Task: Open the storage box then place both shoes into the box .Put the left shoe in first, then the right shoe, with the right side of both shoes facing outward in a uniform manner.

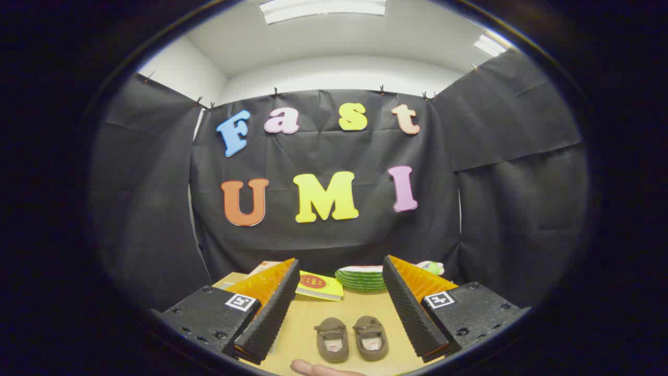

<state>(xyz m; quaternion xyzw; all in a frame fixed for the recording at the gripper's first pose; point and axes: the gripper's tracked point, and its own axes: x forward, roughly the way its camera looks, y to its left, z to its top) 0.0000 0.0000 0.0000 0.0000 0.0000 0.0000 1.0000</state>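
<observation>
Two small brown shoes stand side by side on the wooden table point(318, 318), toes pointing away from me: the left shoe point(332, 339) and the right shoe point(371, 337). They lie low between my two fingers, touching neither. My gripper point(340, 300) is open and held above the table, its black ribbed pads point(271, 313) spread wide with nothing between them. A person's fingertip point(318, 368) rests on the table just in front of the shoes.
A yellow booklet point(318, 286) lies beyond the left finger at the back of the table. A green striped stack of plates point(361, 278) sits beyond the shoes near the back wall, with a small green and white object point(432, 267) beside it.
</observation>
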